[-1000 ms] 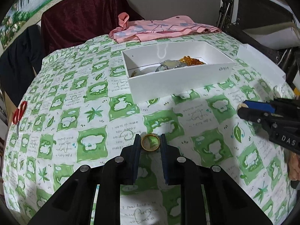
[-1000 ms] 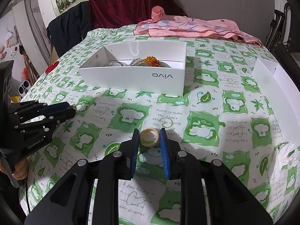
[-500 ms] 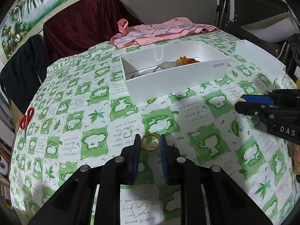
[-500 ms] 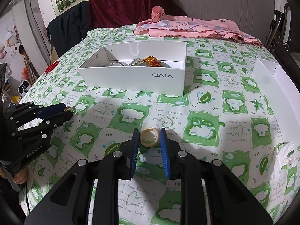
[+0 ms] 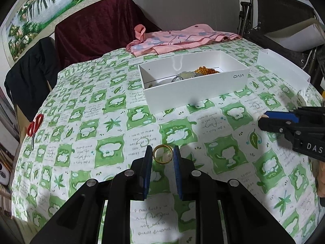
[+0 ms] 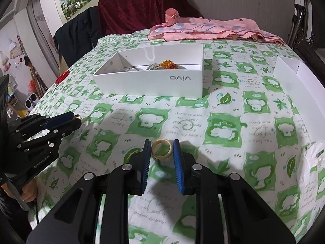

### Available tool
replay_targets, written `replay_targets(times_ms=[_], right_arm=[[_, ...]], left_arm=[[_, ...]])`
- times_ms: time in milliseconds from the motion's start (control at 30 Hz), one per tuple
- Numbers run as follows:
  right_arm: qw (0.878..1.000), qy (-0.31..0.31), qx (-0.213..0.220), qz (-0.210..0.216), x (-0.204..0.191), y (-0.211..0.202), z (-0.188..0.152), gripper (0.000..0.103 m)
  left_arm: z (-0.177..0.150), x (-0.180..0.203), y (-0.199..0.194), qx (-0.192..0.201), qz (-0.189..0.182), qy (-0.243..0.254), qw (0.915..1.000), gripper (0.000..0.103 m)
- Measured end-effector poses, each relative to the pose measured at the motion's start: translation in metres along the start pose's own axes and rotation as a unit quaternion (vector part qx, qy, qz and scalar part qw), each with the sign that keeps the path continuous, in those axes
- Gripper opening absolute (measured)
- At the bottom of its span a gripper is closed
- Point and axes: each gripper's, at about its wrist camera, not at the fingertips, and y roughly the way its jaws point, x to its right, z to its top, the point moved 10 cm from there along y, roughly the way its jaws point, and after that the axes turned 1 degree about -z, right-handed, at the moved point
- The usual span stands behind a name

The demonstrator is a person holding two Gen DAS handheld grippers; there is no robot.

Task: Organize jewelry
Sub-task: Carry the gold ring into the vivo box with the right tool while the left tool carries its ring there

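Rings sit one in each gripper, above the tablecloth (image 5: pixel 113 109): the left gripper (image 5: pixel 162 154) pinches a gold ring (image 5: pixel 162 154) between narrowly parted fingers, the right gripper (image 6: pixel 161 148) a cream ring (image 6: pixel 161 148). The jewelry box (image 6: pixel 150 81) lies beyond.

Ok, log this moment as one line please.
left gripper: shut on gold ring | right gripper: shut on cream ring | both above tablecloth | white box: holds jewelry

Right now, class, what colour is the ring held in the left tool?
Gold. The ring shows best in the left wrist view, between the left tool's pads.
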Motion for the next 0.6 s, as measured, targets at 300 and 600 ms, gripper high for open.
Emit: replay_targets(times_ms=[300,600], right_arm=[[1.000,0.003,0.005,0.024,-0.011,-0.016,-0.018,0.021],[1.000,-0.017,-0.009,0.011,-0.017,-0.014,-0.026,0.022]], left_arm=[[-0.018,-0.005,-0.008,-0.014,-0.017,-0.034,0.9992,0.021],[-0.023,-0.004,-0.004,-0.031,-0.025,-0.035,0.9986,0.022]])
